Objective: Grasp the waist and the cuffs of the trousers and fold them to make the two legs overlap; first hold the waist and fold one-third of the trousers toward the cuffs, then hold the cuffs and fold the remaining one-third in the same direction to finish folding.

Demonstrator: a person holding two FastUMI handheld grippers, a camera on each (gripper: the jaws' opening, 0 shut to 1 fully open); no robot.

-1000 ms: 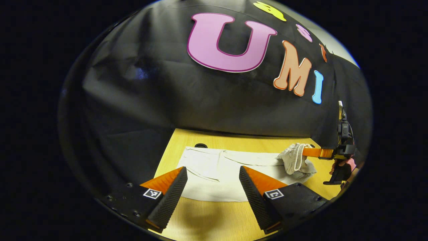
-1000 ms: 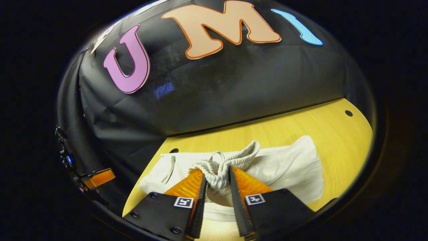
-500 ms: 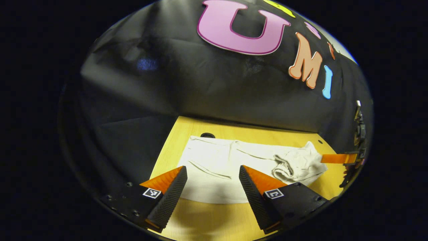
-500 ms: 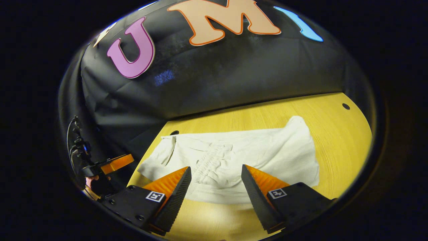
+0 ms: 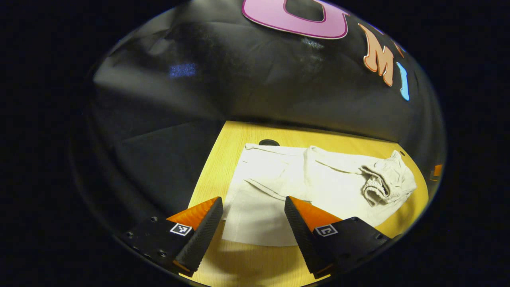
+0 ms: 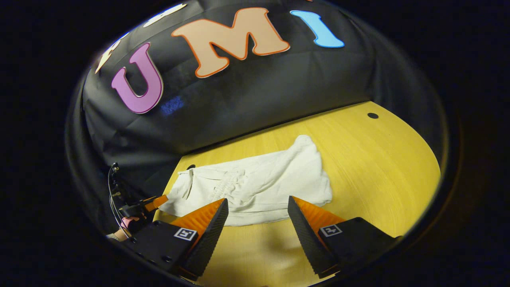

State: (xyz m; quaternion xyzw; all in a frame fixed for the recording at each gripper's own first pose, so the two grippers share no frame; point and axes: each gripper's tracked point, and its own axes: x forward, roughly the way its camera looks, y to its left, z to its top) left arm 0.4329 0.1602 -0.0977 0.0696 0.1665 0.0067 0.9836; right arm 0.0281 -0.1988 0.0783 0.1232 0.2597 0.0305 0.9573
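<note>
Pale trousers [image 5: 318, 187] lie flat on the wooden tabletop [image 5: 255, 263], with the gathered waist [image 5: 376, 187] folded back onto the legs toward the cuffs. No brand or readable label shows on the cloth; each hand-held gripper carries small square black-and-white coded markers, which spell no words. In the left gripper view, the left hand-held gripper [image 5: 253, 223] hovers with its fingers apart over the near edge of the cuff end [image 5: 255, 227], gripping nothing. In the right gripper view, the right hand-held gripper [image 6: 257, 225] hovers with its fingers apart, just short of the trousers' [image 6: 255, 187] near edge, gripping nothing. Bare tabletop [image 6: 378, 167] lies to the right of the cloth, with a small dark hole [image 6: 373, 115] near the back edge. Another hole [image 5: 269, 142] sits just behind the cuff end.
</note>
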